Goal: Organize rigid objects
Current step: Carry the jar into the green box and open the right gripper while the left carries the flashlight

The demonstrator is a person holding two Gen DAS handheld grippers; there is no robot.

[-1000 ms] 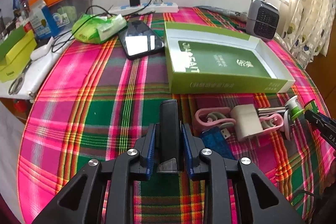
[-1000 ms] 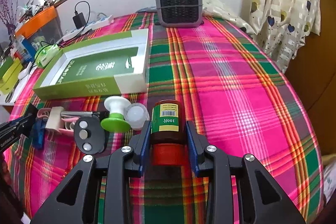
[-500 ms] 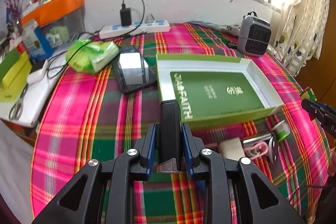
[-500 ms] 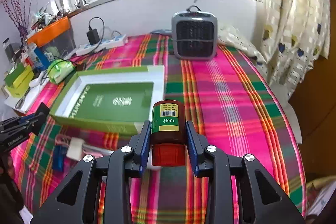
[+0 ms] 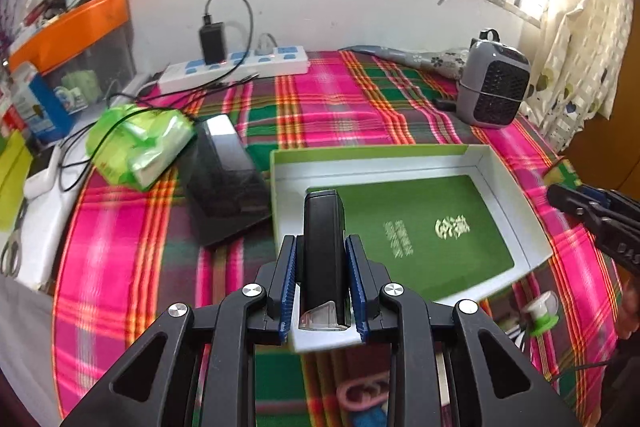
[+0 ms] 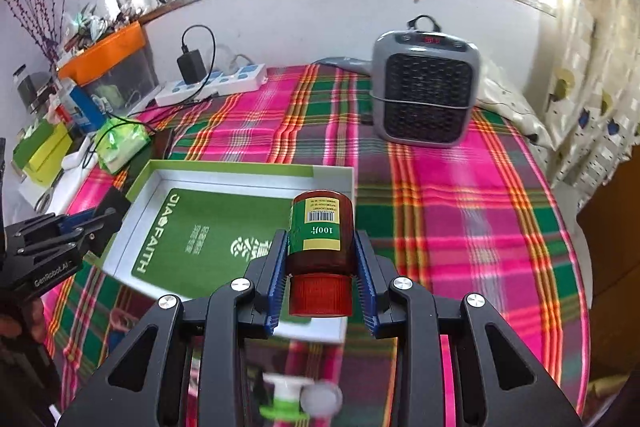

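While each gripper apparently hovers above the box [image 5: 496,163], both grip items.

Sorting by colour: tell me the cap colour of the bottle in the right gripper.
Red cap on the brown bottle, clearest in the right wrist view.

The near left corner of the green box [image 5: 400,155] lies hidden behind the left tongs [image 5: 323,287]. The pink clip [image 5: 360,393] and the green-and-white stopper [image 6: 286,401] near it are blurred; shelf clutter [image 6: 100,23] far left is too small to tell.
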